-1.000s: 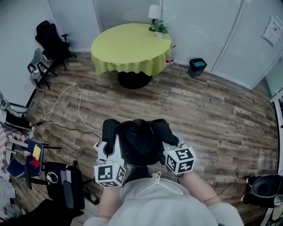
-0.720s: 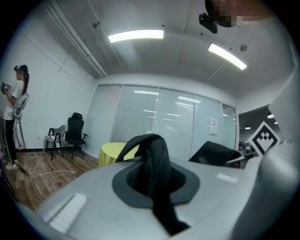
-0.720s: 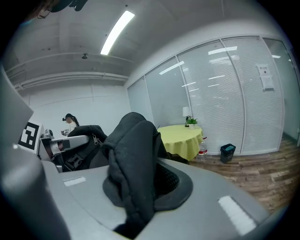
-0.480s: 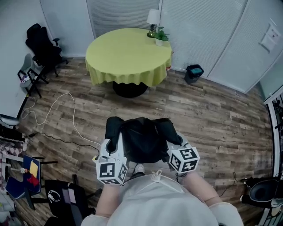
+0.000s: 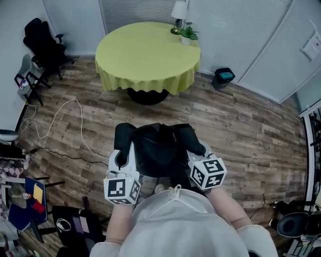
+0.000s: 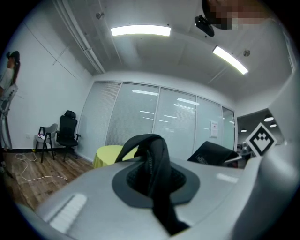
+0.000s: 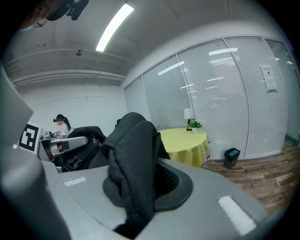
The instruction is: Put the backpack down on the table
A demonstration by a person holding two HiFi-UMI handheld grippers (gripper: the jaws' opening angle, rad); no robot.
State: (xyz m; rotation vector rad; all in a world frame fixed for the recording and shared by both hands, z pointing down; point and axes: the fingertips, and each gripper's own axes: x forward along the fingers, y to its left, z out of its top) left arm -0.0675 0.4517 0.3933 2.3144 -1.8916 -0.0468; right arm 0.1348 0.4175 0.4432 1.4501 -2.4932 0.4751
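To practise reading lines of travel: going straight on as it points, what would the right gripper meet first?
Past the backpack it grips, probably the yellow-clothed round table, though depth is unclear.

The wood floor [image 5: 235, 125] between the person and the round table [image 5: 148, 50] far ahead lies bare, a wide lane. The tabletop is open at its near and left parts; a lamp [image 5: 179, 11] and a small plant [image 5: 188, 33] stand at its far right edge. A white cable [image 5: 75, 113] loops over the floor to the left. Far left, a black office chair [image 5: 42, 42] and a folding chair [image 5: 26, 79] crowd the wall. A bin [image 5: 223, 77] stands right of the table by the glass wall [image 5: 235, 35]. Cluttered gear [image 5: 70, 213] fills the near left corner
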